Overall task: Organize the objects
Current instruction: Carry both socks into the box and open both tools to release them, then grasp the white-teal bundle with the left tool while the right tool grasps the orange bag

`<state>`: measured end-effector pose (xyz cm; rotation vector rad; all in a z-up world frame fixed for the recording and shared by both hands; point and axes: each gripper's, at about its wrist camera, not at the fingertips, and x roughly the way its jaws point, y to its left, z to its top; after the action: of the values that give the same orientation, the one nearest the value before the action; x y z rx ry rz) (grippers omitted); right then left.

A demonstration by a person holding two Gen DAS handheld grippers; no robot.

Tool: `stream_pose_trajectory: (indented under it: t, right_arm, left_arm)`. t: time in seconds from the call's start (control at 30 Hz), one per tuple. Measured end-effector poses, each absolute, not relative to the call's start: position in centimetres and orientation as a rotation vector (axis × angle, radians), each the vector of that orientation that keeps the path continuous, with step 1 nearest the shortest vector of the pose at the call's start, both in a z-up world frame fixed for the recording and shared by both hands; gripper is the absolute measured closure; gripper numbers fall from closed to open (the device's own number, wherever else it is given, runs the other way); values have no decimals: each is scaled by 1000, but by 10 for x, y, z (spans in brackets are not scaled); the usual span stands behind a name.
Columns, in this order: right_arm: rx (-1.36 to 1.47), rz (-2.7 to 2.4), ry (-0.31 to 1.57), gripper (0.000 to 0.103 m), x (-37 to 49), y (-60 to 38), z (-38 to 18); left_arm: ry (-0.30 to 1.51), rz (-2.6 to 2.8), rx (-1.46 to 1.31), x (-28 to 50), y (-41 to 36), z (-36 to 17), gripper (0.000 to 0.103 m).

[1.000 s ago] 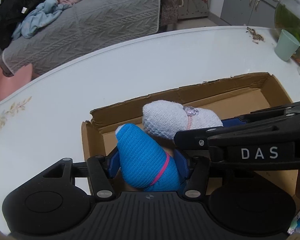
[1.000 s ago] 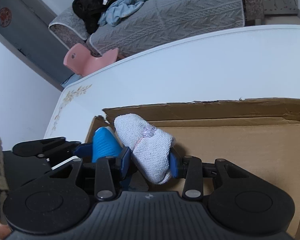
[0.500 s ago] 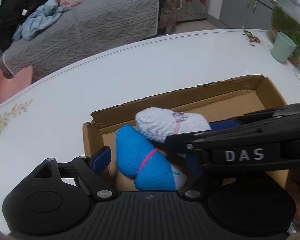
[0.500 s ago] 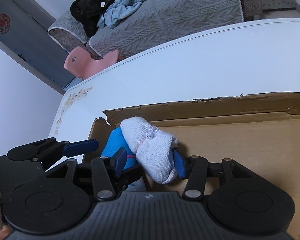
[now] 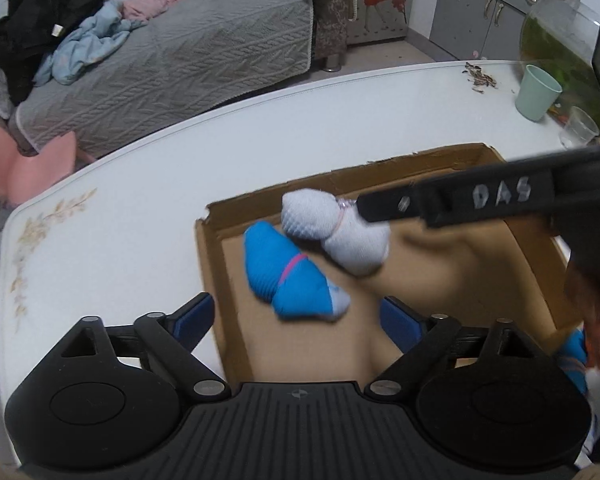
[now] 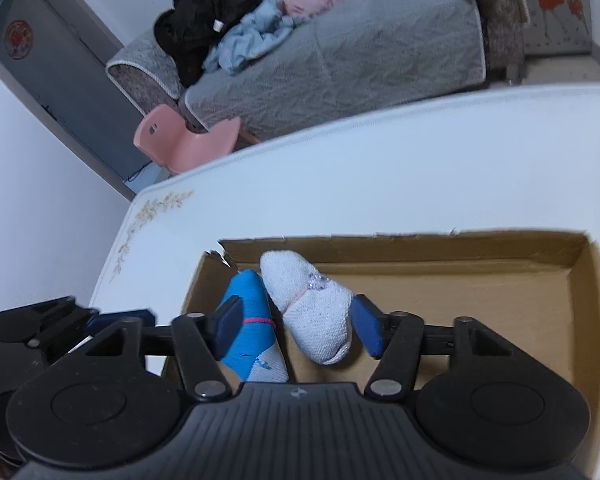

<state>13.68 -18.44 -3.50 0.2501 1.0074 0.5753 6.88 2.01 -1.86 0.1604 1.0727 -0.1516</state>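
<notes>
Socks are seen bundled in two rolls at the 9 o'clock end of the cardboard box (image 6: 452,284) on the white counter (image 5: 300,128): the blue sock roll (image 5: 289,276) lies nearest the corner, and the white sock roll (image 5: 336,230) lies against it toward 2 o'clock. The left gripper (image 5: 295,314) is spread wide, its jaws having just been opening, with the blue roll lying free beyond them and touched by neither pad. The right gripper (image 6: 297,330) is also parted, its jaws likewise just opened, and the white roll sits between the pads without being pressed. Both rolls are judged released. A snag is the likely risk: a pad catching knit fabric on withdrawal could drag a roll out or loosen its band. The torn box wall at that corner offers little restraint.
</notes>
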Motion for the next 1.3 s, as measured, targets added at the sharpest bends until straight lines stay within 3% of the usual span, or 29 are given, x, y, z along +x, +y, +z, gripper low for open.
stream_pose_trajectory:
  t: [0.3, 0.53, 0.77, 1.03, 1.3]
  right_arm:
    - [200, 591, 962, 35, 98, -217, 4]
    - [121, 542, 959, 12, 42, -261, 11]
    - [160, 331, 1089, 13, 19, -324, -33]
    - [87, 246, 1219, 15, 31, -318, -72]
    - [62, 243, 1300, 26, 45, -294, -96]
  left_arm:
    - [1172, -65, -14, 5, 45, -6, 7]
    - [1256, -28, -183, -37, 50, -26, 2]
    - [1318, -17, -144, -46, 40, -59, 2]
    - [1372, 3, -137, -46, 32, -87, 2]
    - [1359, 12, -205, -42, 38, -95, 2]
